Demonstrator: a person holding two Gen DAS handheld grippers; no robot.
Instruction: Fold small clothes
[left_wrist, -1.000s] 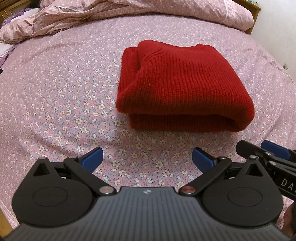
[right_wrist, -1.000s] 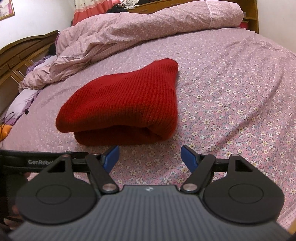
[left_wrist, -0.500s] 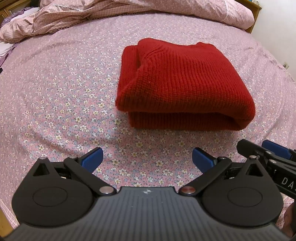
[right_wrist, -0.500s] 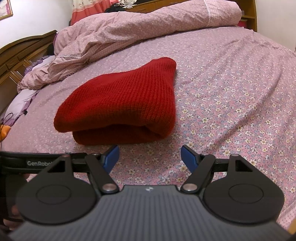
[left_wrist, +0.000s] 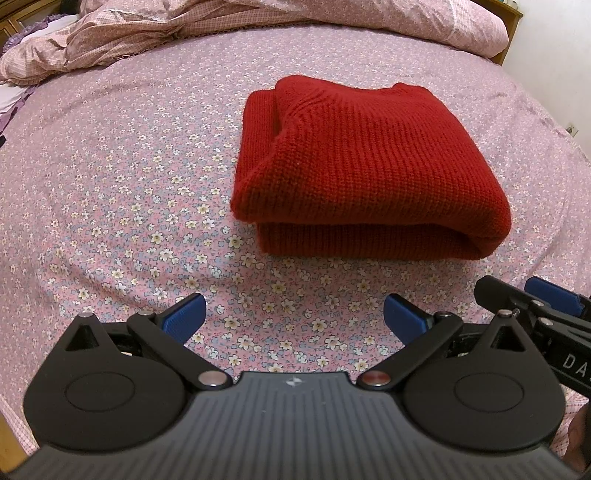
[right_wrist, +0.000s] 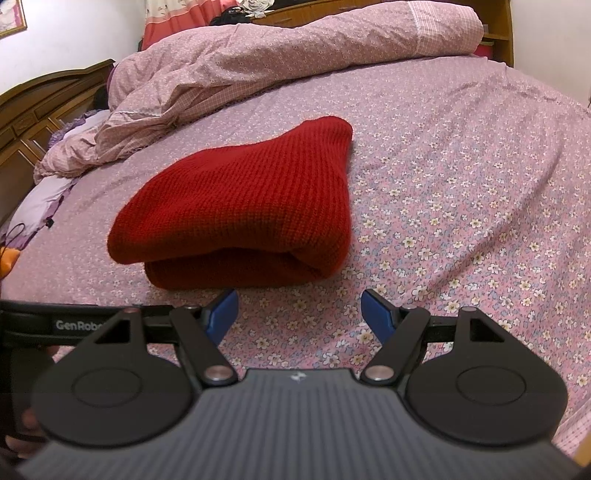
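On the flowered bed (left_wrist: 110, 206) a folded red sweater (left_wrist: 369, 166) lies untouched, just beyond the left hand-held gripper (left_wrist: 293, 317) and right hand-held gripper (right_wrist: 299, 314), both spread apart and empty.

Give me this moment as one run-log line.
sweater: folded, on bed sheet | left gripper: open, empty, short of sweater | right gripper: open, empty, short of sweater

A folded red knit sweater (right_wrist: 240, 206) is laid on the floral bedsheet (right_wrist: 461, 206). The right gripper (right_wrist: 299, 314) is held just short of it, jaws spread and empty. A rumpled duvet (right_wrist: 277, 62) is heaped behind.
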